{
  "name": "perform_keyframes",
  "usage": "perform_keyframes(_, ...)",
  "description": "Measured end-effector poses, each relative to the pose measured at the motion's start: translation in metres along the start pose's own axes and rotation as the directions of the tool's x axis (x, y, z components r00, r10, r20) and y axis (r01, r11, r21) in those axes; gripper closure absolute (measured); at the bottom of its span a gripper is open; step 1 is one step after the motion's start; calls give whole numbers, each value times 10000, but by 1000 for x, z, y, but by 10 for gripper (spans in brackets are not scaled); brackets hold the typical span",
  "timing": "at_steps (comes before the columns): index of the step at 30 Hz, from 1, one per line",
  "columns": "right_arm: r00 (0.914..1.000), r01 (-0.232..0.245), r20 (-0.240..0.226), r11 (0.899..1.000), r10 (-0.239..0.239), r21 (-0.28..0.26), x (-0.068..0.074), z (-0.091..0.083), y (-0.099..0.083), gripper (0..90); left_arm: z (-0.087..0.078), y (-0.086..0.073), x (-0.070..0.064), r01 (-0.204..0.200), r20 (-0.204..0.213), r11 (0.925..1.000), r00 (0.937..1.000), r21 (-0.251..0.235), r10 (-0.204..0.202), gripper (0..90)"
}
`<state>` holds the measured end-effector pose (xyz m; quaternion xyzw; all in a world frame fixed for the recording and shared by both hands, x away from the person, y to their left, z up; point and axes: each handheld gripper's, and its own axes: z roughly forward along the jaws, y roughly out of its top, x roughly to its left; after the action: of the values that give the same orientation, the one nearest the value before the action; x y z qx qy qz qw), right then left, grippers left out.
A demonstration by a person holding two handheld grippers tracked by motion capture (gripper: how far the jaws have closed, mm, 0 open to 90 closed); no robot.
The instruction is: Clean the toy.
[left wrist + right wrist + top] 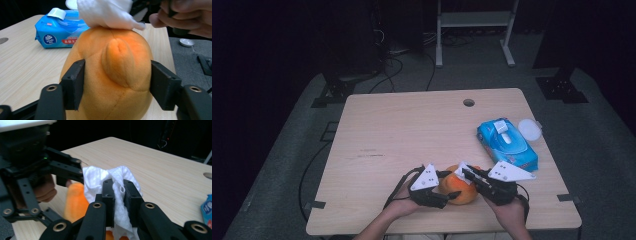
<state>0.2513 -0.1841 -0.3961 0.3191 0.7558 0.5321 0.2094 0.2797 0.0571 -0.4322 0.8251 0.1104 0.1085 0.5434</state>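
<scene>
An orange plush toy (460, 189) sits near the table's front edge. My left gripper (451, 192) is shut on the orange plush toy (112, 75), one black jaw on each flank. My right gripper (465, 172) is shut on a white wipe (120, 192), and that white wipe (107, 12) lies pressed on the top of the toy. In the right gripper view the orange plush toy (75, 202) peeks out beneath the wipe, with the left gripper's linkage beside it.
A blue pack of wet wipes (507, 144) lies at the table's right, its flap open, with a white round lid (529, 129) just beyond it. The light wooden table (402, 130) has a cable hole (468, 102) near its far edge.
</scene>
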Motion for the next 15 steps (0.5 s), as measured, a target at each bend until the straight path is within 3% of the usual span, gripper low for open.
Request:
perform_keyframes(2,9998,-135,117,9999,135,33,-6,-1,-1,803,0,0,0,-33,3,10000,10000,25,33,376)
perform_keyframes(3,9983,-426,403,9990,420,122,-14,-4,-4,802,1,1,0,-58,-8,10000,10000,3,58,376)
perform_keyframes(5,9966,-739,358,9973,736,56,-19,-5,-6,801,2,1,0,-45,8,10000,10000,-23,45,374)
perform_keyframes(8,9985,-503,232,9981,495,350,-15,-1,-5,761,4,0,0,16,11,10000,10000,0,-16,341)
perform_keyframes(13,9984,12,562,9982,-45,594,-14,4,-7,696,5,-1,-1,34,-36,10000,10000,20,-34,307)
perform_keyframes(15,9983,-137,581,9988,110,465,-13,3,-10,694,5,-1,-1,-17,-64,10000,10000,50,17,297)
